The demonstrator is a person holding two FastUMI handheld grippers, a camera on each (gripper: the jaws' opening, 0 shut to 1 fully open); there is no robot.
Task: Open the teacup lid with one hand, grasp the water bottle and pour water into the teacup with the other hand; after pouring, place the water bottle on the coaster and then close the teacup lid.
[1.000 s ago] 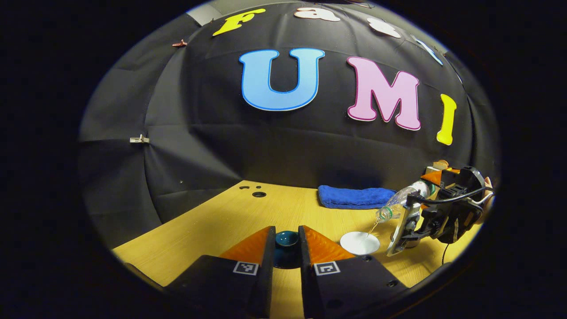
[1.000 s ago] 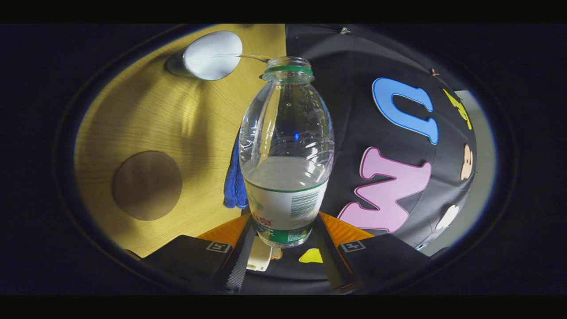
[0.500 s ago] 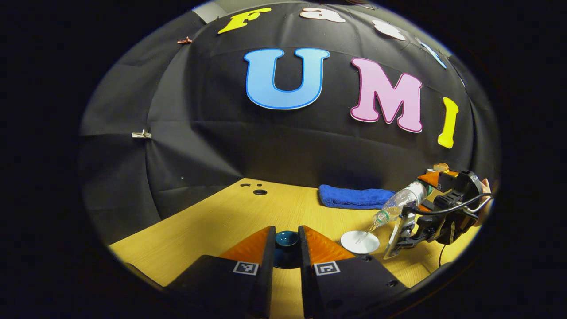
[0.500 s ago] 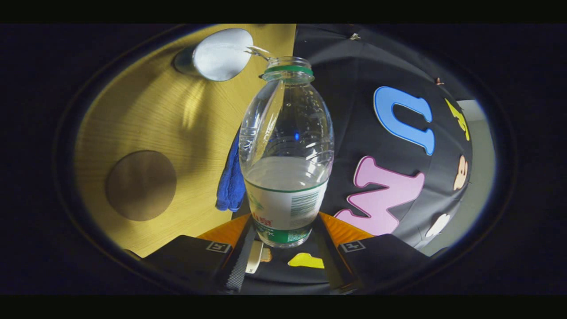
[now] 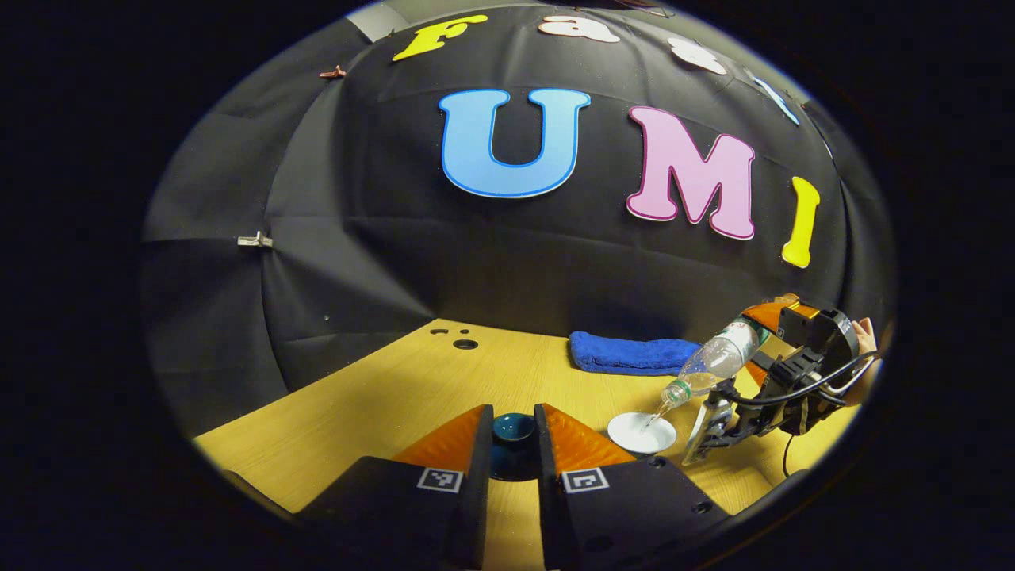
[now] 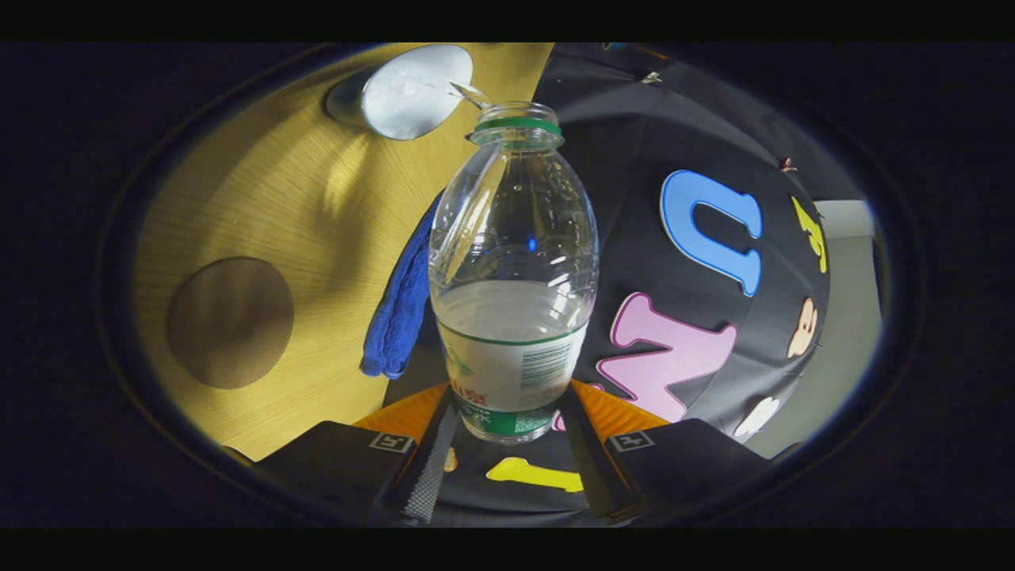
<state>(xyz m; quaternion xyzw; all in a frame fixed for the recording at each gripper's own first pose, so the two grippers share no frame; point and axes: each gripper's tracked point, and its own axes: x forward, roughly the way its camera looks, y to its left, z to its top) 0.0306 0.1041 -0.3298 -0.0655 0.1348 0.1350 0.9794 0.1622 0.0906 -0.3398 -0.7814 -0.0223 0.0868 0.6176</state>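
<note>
My left gripper (image 5: 511,444) is shut on the dark teal teacup lid (image 5: 512,432), held just above the wooden table (image 5: 381,404). To its right stands the white teacup (image 5: 642,432), uncovered. My right gripper (image 6: 511,432) is shut on the clear water bottle (image 6: 514,270), uncapped and partly full. The bottle (image 5: 710,366) is tipped with its mouth over the teacup (image 6: 408,91), and a thin stream of water runs into it. The round brown coaster (image 6: 230,321) lies on the table at the left of the right gripper view.
A folded blue towel (image 5: 634,353) lies at the back of the table against the black cloth wall; the towel (image 6: 400,305) lies between coaster and bottle. Small holes (image 5: 464,344) mark the table's far left. A hand (image 5: 864,333) holds the right gripper.
The bottle has tilted further and dropped closer to the teacup; the stream keeps running. The right gripper view has rotated. My left gripper and the lid have stayed put.
</note>
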